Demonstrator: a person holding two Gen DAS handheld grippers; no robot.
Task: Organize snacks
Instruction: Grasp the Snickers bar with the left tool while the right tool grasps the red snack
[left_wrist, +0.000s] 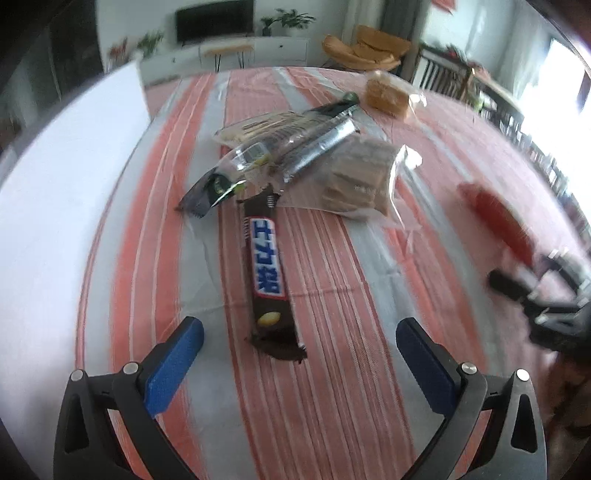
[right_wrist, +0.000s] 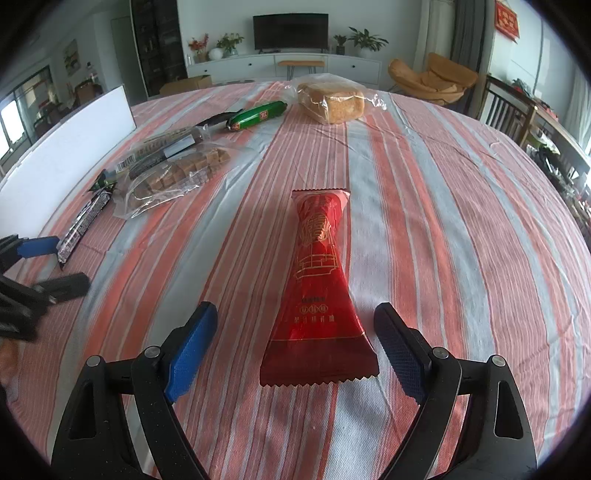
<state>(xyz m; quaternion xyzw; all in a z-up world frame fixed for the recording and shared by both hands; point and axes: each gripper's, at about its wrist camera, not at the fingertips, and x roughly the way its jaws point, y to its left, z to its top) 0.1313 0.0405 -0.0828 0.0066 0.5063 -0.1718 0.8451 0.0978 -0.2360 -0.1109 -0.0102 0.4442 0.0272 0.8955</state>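
Note:
A brown chocolate bar (left_wrist: 267, 273) lies lengthwise on the striped tablecloth (left_wrist: 332, 387). My left gripper (left_wrist: 299, 332) stands open around its near end, pads apart from the wrapper. Behind the bar lies a heap of snacks: a clear bag of brown biscuits (left_wrist: 356, 177) and long silver and dark packets (left_wrist: 291, 147). In the right wrist view a red snack packet (right_wrist: 319, 291) lies flat on the cloth. My right gripper (right_wrist: 295, 321) is open with the packet's near end between its fingers, untouched. The left gripper (right_wrist: 40, 266) shows at that view's left edge.
A bagged loaf of bread (right_wrist: 332, 98) and a green sausage-shaped snack (right_wrist: 258, 115) lie at the far side of the table. A white board (right_wrist: 62, 155) stands along the left edge. Chairs (right_wrist: 506, 110) stand past the table's right side.

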